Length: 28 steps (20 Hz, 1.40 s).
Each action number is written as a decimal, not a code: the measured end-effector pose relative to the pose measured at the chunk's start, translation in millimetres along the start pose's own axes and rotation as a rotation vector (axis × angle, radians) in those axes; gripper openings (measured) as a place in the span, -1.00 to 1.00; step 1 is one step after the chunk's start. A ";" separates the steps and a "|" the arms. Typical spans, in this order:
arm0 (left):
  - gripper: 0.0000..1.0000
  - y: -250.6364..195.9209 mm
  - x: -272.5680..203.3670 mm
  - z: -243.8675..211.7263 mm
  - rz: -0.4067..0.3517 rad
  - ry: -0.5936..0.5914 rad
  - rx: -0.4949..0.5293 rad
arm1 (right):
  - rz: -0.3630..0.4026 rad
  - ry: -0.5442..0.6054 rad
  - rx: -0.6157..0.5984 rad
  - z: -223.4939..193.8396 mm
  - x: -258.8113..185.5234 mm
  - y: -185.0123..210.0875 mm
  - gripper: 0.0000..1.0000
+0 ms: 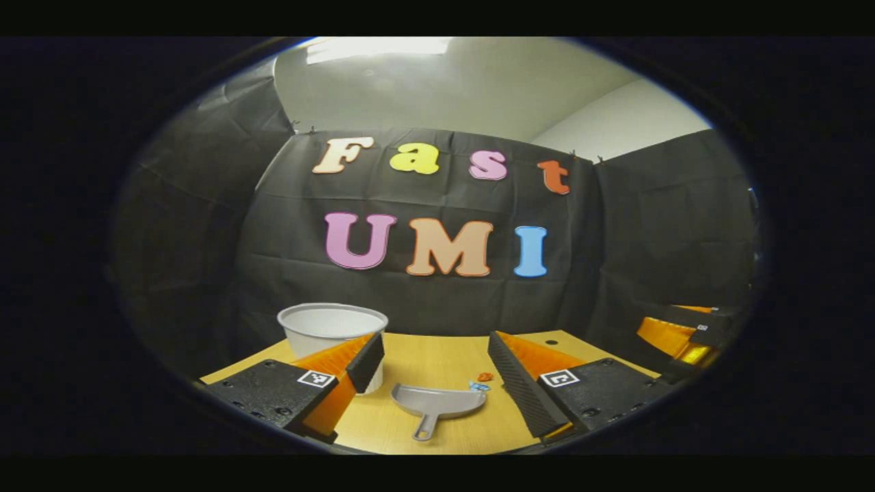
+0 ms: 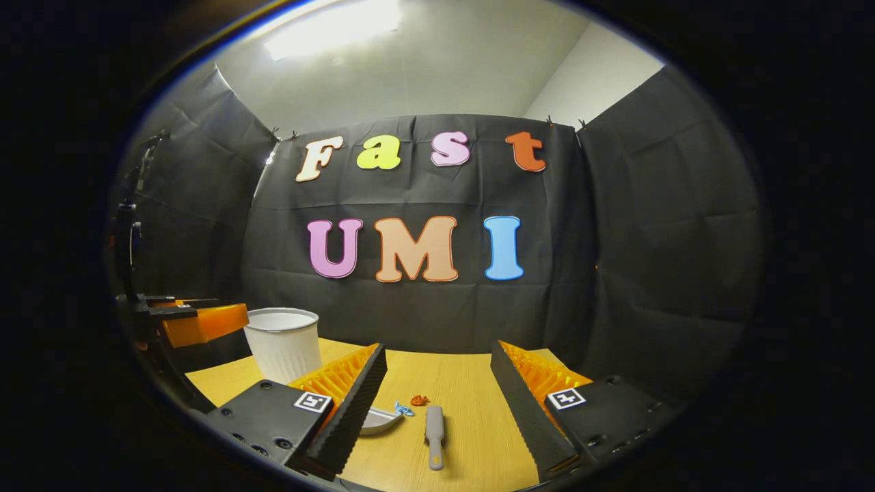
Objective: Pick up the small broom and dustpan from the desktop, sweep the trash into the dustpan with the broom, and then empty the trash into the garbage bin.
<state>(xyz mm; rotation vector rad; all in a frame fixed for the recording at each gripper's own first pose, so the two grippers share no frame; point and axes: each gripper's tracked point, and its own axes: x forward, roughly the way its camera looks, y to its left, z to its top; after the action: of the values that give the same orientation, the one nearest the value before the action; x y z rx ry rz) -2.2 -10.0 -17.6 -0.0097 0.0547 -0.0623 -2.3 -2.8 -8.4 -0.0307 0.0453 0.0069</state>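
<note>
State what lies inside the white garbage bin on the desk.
The white garbage bin shows only its rim and upper inner wall, which look bare. Its bottom is hidden behind the near wall, so its contents cannot be told.

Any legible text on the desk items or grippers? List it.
Tags on left gripper: square coded patterns, no readable text.
Same on right gripper: unreadable.
No text visible on bin, dustpan, broom.
</note>
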 end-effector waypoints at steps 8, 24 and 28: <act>0.86 7.1 32.7 -80.6 -0.034 0.224 -0.066 | 0.120 0.242 -0.012 -79.4 43.4 19.8 0.96; 0.90 22.0 15.8 -293.6 -0.029 1.180 0.060 | 0.153 1.050 -0.140 -276.0 88.1 9.9 0.96; 0.91 31.6 11.0 -300.1 -0.010 1.245 0.111 | 0.147 1.126 -0.152 -292.5 98.0 8.0 0.92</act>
<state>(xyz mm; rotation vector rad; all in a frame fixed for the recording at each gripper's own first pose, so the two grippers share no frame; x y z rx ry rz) -5.7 18.4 -318.1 0.1422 1.2956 -0.0731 82.4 -3.2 -305.2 -0.1805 1.1736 0.1403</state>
